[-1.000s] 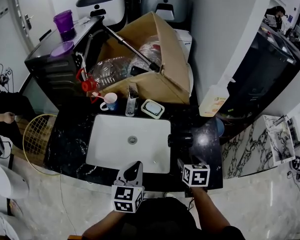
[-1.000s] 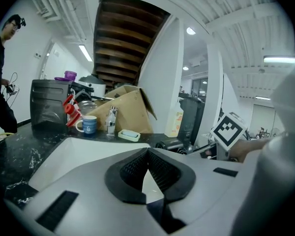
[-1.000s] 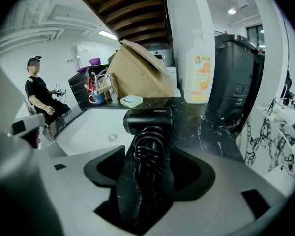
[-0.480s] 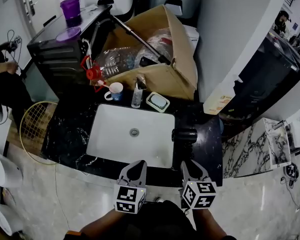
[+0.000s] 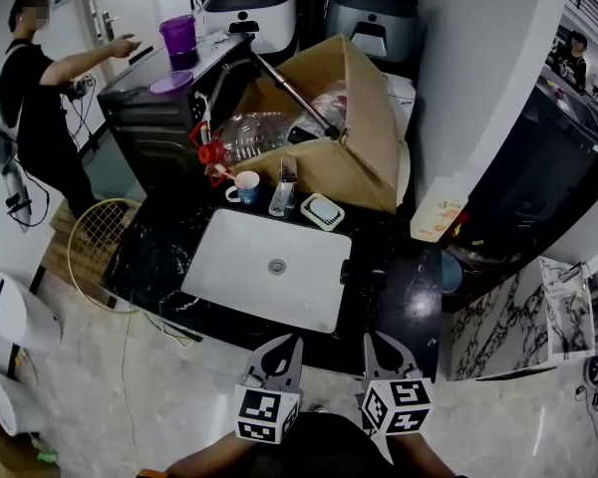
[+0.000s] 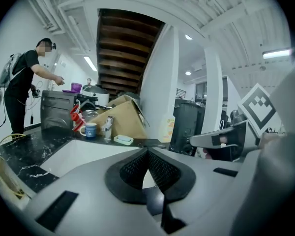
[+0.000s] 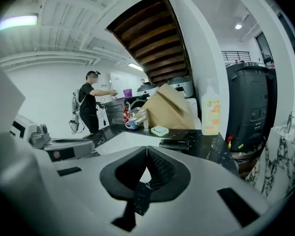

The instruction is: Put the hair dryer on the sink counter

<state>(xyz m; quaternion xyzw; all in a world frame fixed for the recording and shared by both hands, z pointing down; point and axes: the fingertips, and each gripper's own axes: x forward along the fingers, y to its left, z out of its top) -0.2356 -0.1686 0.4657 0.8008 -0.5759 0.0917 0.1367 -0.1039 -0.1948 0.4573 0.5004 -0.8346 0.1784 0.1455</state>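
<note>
Pulling back from the counter, the right gripper (image 5: 377,341) has gone from spread wide beside the hair dryer (image 5: 364,271) a second ago to pressed together on nothing, and it now hangs off the front edge next to the left gripper (image 5: 289,343), whose jaws are likewise closed and empty. That leaves the dryer lying free on the sink counter (image 5: 419,312), just right of the basin (image 5: 229,267), so the placing looks done and only the retreat is left. The dryer is a stubby matt-black barrel, resting on its side on glossy black stone veined with white; the basin beside it is a smooth white rectangle with rounded corners. Both grippers are pale grey plastic with ribbed black pads, and a creased brown cardboard box (image 5: 364,157) stands behind the sink
</note>
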